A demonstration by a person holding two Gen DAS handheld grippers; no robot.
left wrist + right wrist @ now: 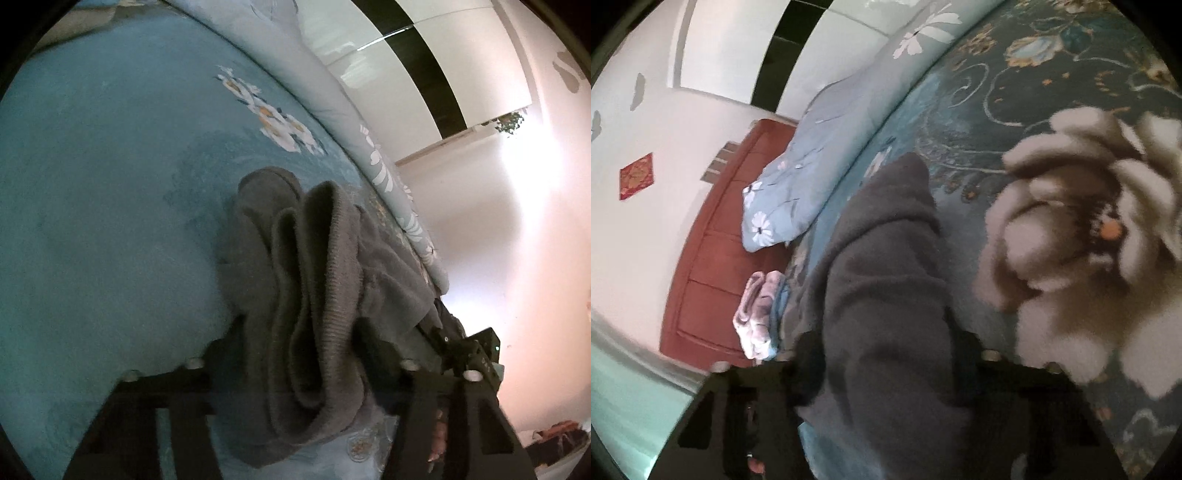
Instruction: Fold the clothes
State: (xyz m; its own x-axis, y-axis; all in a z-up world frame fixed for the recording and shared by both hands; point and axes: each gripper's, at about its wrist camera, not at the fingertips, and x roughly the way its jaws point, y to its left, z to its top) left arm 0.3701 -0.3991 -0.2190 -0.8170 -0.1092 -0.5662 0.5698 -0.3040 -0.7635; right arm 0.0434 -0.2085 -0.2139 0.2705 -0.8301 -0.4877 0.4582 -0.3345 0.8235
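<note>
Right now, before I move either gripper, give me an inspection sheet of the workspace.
Surface: teal flowered bedspread.
Job's things: grey garment, bunched, pinched at two places.
Clutter: blue flowered pillow; small folded pale cloth near the bed edge.
Grippers: left gripper shut on the garment's ribbed edge; right gripper shut on the garment.
Cables: nothing seen.
Surroundings: red-brown headboard, white wall.
</note>
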